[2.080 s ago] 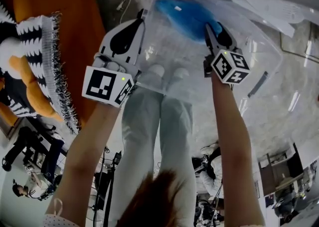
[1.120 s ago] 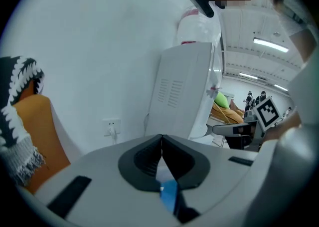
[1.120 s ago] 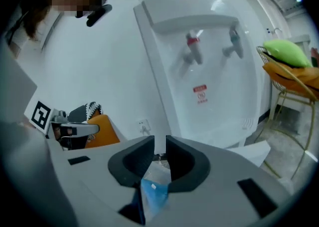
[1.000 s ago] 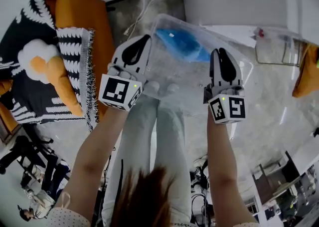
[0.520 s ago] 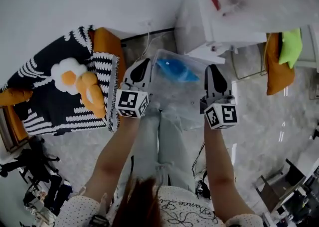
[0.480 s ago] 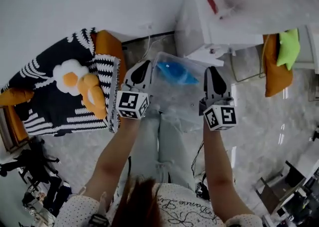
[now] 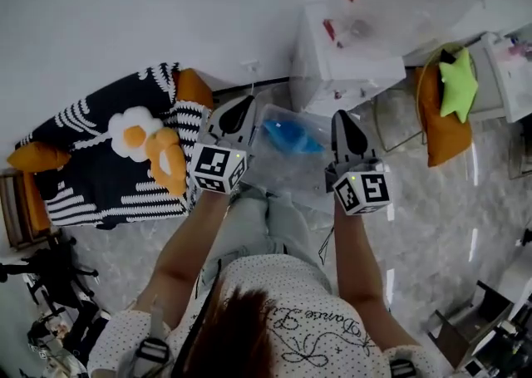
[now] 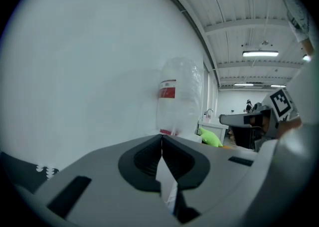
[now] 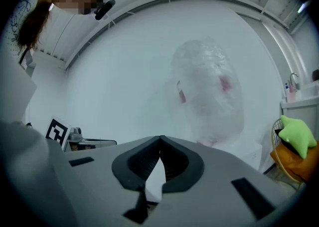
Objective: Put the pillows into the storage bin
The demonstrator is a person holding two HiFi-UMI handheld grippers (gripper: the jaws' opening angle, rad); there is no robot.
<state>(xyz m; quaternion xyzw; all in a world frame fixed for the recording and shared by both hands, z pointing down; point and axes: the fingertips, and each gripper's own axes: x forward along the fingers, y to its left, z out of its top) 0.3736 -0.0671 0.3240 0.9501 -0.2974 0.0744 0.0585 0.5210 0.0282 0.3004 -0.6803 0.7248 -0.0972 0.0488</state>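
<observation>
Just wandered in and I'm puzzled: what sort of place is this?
Probably a mock living-room corner in a lab or studio: a striped throw, a green star pillow, yet strip lights overhead.

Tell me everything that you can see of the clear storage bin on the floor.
The storage bin is a clear plastic box, seen from above in the head view. It stands on the grey floor, close to a white cabinet and just ahead of the person's legs. One blue pillow lies inside, at its far end; the rest of it looks bare.
</observation>
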